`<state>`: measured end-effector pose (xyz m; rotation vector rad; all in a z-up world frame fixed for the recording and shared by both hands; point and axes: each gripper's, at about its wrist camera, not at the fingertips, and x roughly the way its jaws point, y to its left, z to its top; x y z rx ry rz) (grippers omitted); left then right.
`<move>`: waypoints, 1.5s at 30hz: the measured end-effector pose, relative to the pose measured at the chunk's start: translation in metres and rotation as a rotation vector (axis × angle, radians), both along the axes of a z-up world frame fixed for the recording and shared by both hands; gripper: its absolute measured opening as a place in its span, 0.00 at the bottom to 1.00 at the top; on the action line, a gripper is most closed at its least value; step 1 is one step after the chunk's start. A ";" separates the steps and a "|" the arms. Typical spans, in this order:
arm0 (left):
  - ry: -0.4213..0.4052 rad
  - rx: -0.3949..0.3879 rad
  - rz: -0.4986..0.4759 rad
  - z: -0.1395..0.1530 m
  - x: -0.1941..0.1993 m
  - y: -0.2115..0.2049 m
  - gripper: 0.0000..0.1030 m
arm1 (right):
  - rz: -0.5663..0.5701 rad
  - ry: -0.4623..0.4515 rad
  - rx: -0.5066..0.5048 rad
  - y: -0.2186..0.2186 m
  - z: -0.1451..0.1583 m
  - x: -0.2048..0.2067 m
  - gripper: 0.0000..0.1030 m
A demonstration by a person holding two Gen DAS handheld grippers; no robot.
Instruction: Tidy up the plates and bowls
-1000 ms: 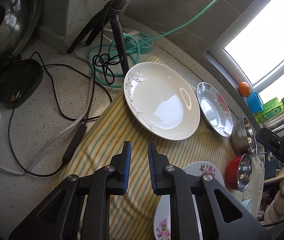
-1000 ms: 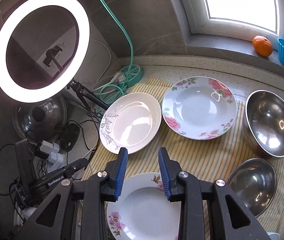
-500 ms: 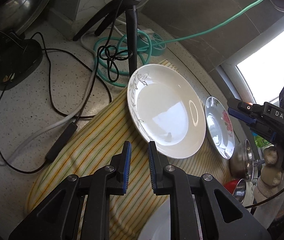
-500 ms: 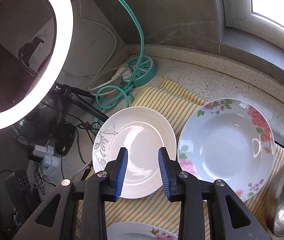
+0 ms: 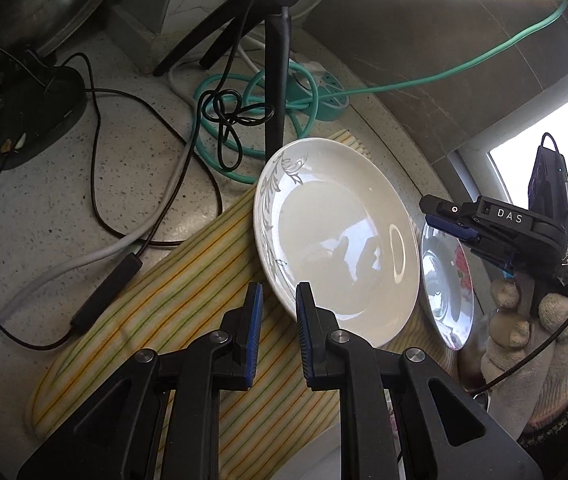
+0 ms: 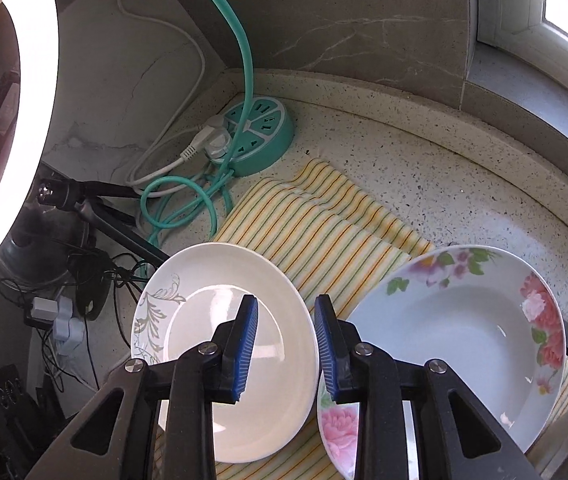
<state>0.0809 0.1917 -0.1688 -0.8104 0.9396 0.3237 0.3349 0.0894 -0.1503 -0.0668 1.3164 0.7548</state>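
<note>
The white plate point(image 5: 340, 240) with the grey leaf pattern is lying on the striped cloth point(image 5: 156, 320) on the speckled table point(image 5: 64, 200), and everything else is placed around it. The flowered plate point(image 6: 464, 320) is sitting just beside it on the same cloth, on the window side. Beyond the white plate, the teal power strip point(image 6: 260, 136) and its coiled cable are resting near the wall, with a black tripod point(image 5: 276, 80) standing close to the plate's far rim.

The left gripper point(image 5: 278, 308) is hovering at the plate's near rim, its fingers point(image 5: 254, 320) released, a narrow gap between them and nothing held. The right gripper point(image 6: 286, 332), carried by a gloved hand point(image 5: 532, 328), is hanging over the plate's window-side rim; its fingers point(image 6: 244, 340) are closing, the rim showing between them, without visibly pressing it.
</note>
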 end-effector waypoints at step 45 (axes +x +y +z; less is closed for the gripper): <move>0.026 0.007 -0.025 -0.010 0.019 0.005 0.11 | 0.037 0.061 -0.036 0.018 -0.025 0.011 0.10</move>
